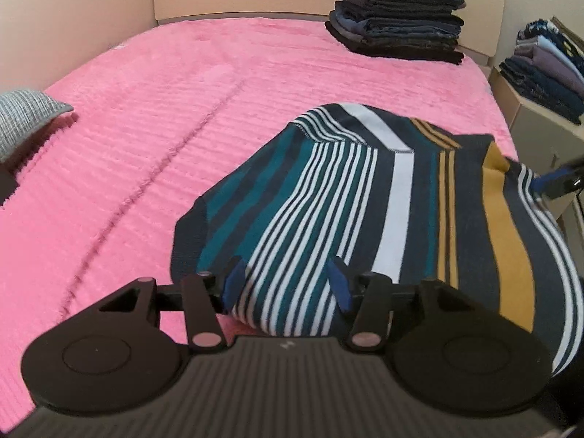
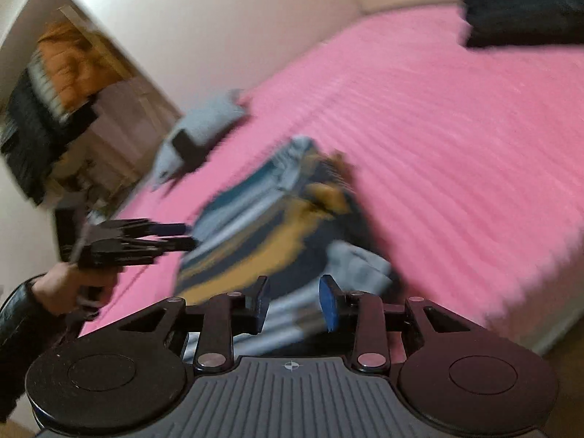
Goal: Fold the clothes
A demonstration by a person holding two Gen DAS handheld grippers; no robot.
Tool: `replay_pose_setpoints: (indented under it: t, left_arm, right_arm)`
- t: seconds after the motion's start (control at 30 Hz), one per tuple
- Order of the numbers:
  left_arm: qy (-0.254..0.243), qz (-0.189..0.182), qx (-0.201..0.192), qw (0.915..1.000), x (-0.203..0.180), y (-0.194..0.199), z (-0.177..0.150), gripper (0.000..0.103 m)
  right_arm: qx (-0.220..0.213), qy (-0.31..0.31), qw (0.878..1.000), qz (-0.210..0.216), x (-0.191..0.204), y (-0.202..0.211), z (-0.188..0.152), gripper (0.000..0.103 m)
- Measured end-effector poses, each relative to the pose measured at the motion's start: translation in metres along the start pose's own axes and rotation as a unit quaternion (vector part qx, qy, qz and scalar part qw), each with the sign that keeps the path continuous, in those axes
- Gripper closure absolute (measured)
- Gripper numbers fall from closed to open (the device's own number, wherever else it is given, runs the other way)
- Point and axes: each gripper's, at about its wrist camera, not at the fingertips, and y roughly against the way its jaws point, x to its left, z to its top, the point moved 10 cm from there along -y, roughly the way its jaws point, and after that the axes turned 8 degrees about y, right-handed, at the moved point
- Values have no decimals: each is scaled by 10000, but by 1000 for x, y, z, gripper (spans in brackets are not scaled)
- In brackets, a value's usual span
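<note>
Both your grippers hang over the striped garment (image 1: 365, 200) on the pink bedspread (image 1: 146, 127). Left gripper (image 1: 286, 284) spread, fabric between its fingers; right gripper (image 2: 294, 304) spread too.

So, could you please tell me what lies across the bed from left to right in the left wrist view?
Grey pillow → striped garment between the left gripper's fingers → stack of folded dark clothes at the headboard → second folded pile off the bed.

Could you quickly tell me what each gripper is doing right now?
Left gripper: open, jaws around the striped teal, white and mustard knit garment.
Right gripper: open, holding nothing.
</note>
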Motion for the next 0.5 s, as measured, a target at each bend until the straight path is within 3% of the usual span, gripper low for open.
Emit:
replay_pose_setpoints:
  t: [0.03, 0.07, 0.1, 0.2, 0.23, 0.27, 0.33, 0.37, 0.5]
  left_arm:
    - [35, 17, 13, 10000, 3, -4, 0, 53]
    - [96, 5, 14, 10000, 5, -7, 0, 51]
    - [151, -10, 15, 9999, 8, -11, 1, 49]
    - [176, -42, 1, 9998, 11, -20, 6, 43]
    - [166, -56, 0, 9998, 13, -22, 8, 42]
    - [174, -88, 6, 9998, 14, -24, 9, 42]
    - [184, -160, 25, 9997, 16, -26, 10, 42]
    - [156, -188, 32, 9997, 16, -25, 10, 42]
    - [44, -211, 9, 9998, 16, -21, 10, 42]
  right_arm:
    - [-61, 168, 9998, 12, 7, -4, 6, 63]
    - [-79, 326, 9994, 52, 13, -13, 13, 47]
    - [-94, 484, 9987, 88, 18, -21, 19, 40]
    - [130, 694, 9975, -54, 3, -60, 28, 39]
    - [195, 504, 9985, -108, -12, -65, 27, 44]
    - [260, 313, 9990, -163, -28, -70, 25, 66]
    - [316, -34, 9992, -237, -55, -71, 23, 92]
    - [285, -235, 9992, -146, -61, -66, 22, 92]
    - [209, 21, 9997, -144, -22, -39, 15, 89]
